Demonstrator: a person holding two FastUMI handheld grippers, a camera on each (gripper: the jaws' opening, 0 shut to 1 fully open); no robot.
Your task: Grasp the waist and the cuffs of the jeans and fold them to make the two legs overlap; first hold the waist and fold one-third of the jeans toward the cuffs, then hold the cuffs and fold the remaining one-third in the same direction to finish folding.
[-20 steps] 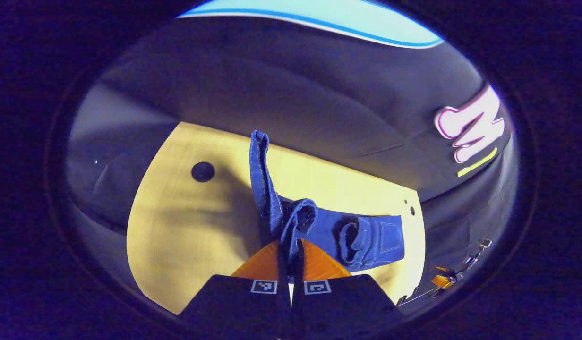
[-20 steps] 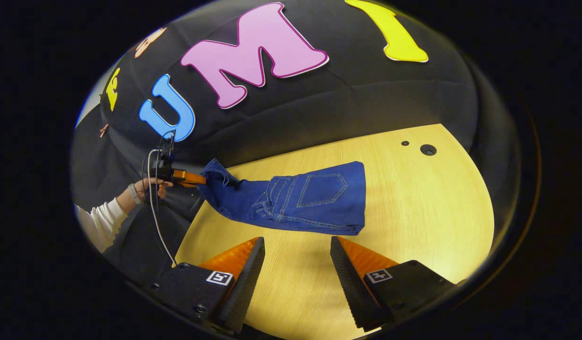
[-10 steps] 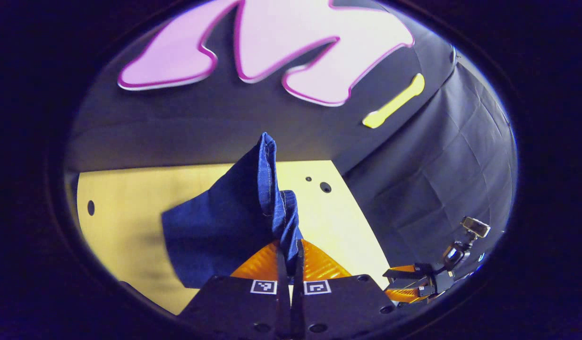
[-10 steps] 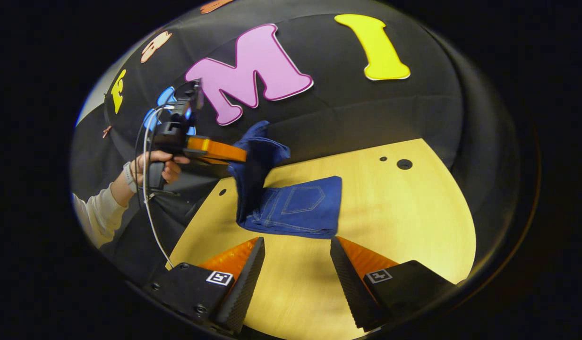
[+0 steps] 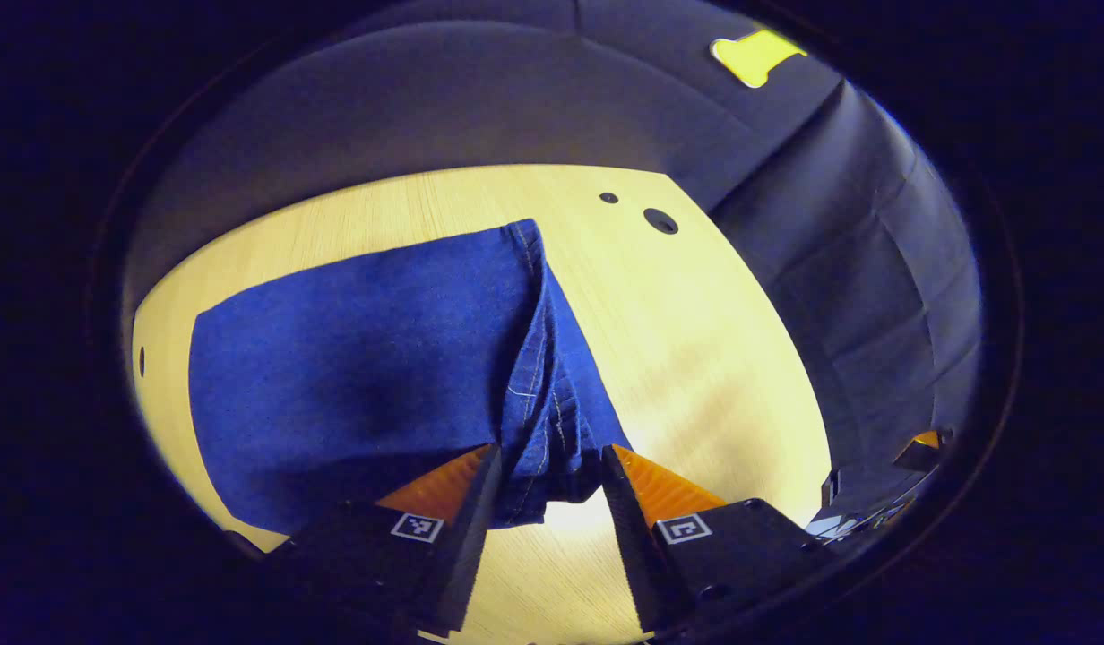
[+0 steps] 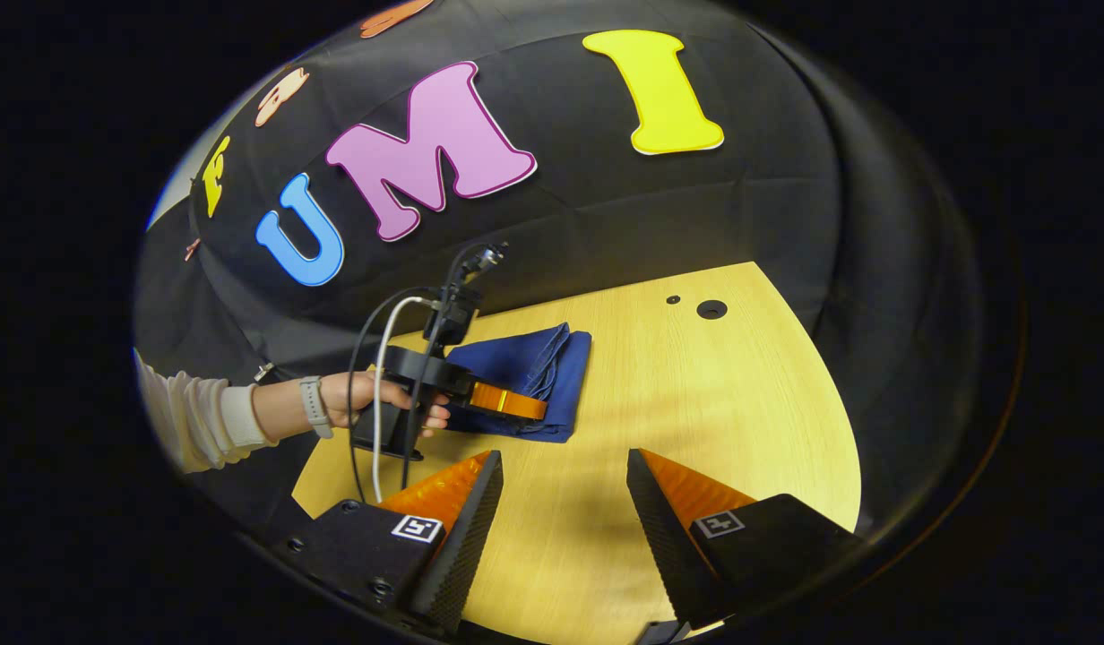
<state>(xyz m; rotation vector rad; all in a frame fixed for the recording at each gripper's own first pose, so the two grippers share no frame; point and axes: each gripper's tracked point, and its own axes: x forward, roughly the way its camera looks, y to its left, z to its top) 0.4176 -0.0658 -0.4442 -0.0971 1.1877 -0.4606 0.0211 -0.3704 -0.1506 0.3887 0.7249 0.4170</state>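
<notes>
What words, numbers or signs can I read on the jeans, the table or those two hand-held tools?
None can be read as text.
jeans: plain denim and stitching, no lettering shows.
left gripper and right gripper: small square black-and-white marks on the fingers, a coded pattern, not words.
table: bare wood with holes, no writing.

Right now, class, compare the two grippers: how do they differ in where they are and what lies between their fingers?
The left gripper sits low at the folded jeans, with a bunch of denim between its open fingers. The right gripper hangs back from the jeans, with bare table between its fingers. A hand holding the left gripper shows in the right gripper view. Both are open, gripping nothing.
</notes>
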